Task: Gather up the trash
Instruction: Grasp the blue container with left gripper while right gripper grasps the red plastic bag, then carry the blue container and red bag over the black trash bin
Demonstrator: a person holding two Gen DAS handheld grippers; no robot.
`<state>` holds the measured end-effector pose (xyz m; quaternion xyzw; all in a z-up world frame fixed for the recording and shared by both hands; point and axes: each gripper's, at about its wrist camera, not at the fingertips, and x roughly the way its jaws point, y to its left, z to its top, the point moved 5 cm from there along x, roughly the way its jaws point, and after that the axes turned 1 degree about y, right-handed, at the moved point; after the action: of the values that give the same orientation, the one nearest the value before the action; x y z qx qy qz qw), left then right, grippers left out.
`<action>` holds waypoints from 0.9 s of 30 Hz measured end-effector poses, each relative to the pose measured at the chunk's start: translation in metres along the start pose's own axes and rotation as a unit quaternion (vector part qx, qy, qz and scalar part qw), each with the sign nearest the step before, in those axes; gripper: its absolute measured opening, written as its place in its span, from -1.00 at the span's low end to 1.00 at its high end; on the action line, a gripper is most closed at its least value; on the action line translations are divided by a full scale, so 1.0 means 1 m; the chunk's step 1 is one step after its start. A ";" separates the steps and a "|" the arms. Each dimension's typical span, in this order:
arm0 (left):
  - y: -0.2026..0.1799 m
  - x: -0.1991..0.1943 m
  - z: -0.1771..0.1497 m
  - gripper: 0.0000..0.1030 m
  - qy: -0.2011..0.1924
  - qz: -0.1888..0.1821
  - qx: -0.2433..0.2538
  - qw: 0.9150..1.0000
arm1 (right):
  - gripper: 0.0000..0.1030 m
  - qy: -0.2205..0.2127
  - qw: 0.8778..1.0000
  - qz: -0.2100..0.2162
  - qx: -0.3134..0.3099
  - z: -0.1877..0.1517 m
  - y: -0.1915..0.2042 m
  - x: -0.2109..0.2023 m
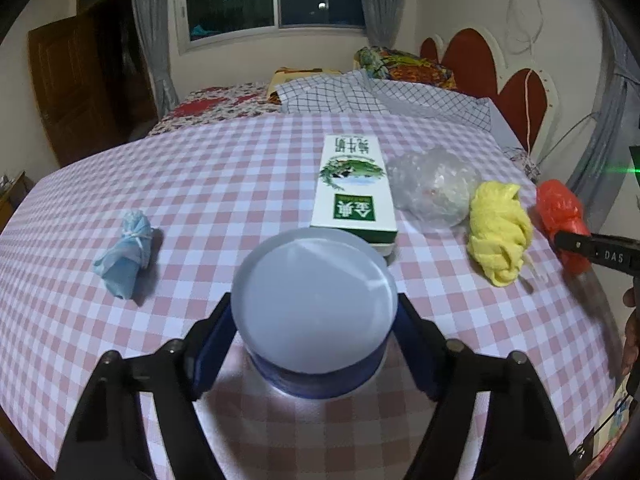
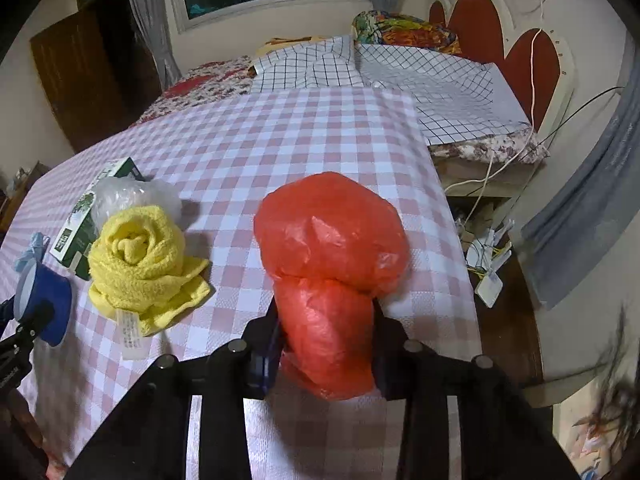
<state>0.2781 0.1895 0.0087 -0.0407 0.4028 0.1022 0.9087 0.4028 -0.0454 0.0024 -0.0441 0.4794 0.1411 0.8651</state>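
From the left wrist, the left gripper [image 1: 314,344] clamps a round blue container [image 1: 314,308] above the pink checked tablecloth [image 1: 220,184]. From the right wrist, the right gripper [image 2: 326,354] grips a crumpled red plastic bag [image 2: 332,264] over the table's right edge.

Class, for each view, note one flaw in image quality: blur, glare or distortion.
Left wrist view: the held blue cup is out of focus, green flare at the right edge. Right wrist view: fisheye bends the tablecloth, and the lower right corner smears.

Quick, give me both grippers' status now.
Left gripper: closed on the blue cup.
Right gripper: closed on the red plastic bag.
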 end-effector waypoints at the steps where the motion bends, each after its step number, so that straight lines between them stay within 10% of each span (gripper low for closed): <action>1: -0.001 -0.003 0.001 0.49 -0.003 0.001 0.004 1.000 | -0.27 -0.003 1.000 0.001 -0.004 -0.001 0.001 -0.003; 27: -0.165 -0.098 -0.042 0.49 -0.044 -0.106 0.104 0.988 | -0.28 -0.081 0.996 -0.020 0.026 -0.120 -0.069 -0.164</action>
<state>0.2199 0.0068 0.0518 0.0160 0.3640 -0.0352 0.9306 0.2424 -0.1704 0.0720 -0.0191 0.4100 0.1145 0.9047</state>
